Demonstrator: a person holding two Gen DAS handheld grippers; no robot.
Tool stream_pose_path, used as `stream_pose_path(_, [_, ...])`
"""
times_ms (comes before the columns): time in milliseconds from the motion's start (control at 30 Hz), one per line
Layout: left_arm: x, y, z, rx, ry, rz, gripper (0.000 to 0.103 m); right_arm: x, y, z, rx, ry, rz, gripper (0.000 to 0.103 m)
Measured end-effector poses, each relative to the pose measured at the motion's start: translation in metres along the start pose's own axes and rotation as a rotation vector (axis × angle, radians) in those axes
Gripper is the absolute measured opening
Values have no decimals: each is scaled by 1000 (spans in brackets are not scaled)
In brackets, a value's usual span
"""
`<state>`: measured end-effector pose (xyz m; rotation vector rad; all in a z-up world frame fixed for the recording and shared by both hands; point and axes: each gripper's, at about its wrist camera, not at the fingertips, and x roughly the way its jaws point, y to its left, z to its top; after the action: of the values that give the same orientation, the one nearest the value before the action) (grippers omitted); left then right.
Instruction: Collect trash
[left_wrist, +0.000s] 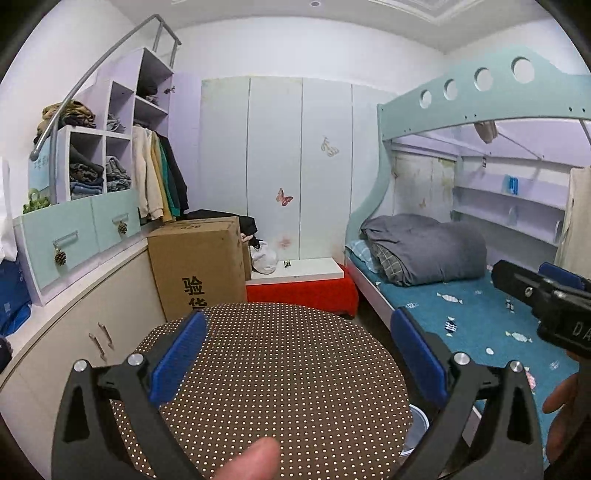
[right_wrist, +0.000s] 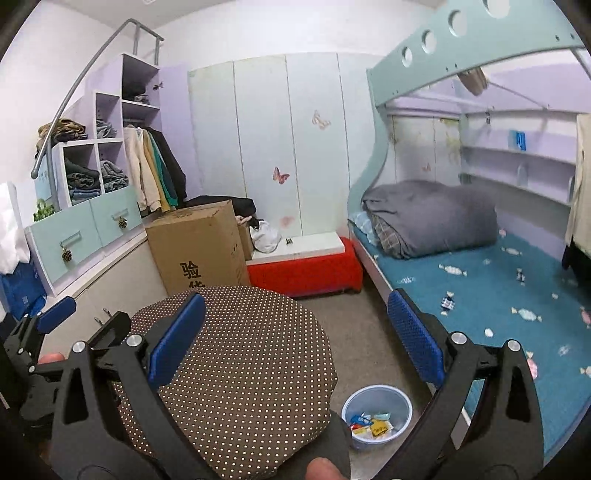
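A small blue-rimmed trash bin stands on the floor between the dotted stool and the bed, with several coloured wrappers inside. Only its rim shows in the left wrist view. My left gripper is open and empty above the brown dotted stool. My right gripper is open and empty, over the stool's right edge and above the bin. Each gripper shows in the other's view: the right one over the bed, the left one at the left.
A bunk bed with a blue candy-print sheet and a grey folded quilt fills the right. A cardboard box, a red bench and white cabinets with shelves of clothes stand left and behind.
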<state>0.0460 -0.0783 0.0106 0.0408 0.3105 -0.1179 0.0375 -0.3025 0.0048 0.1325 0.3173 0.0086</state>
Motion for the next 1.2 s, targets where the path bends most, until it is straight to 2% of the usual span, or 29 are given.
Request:
stream_pose_path(467, [-20,12,0,-40,-23,-7,98,-12,10,1,-33,-36,-6,97])
stream_pose_path(1200, [-32,19,3,-53,-65,-13,98,-14,9,2,-56,-41,22,97])
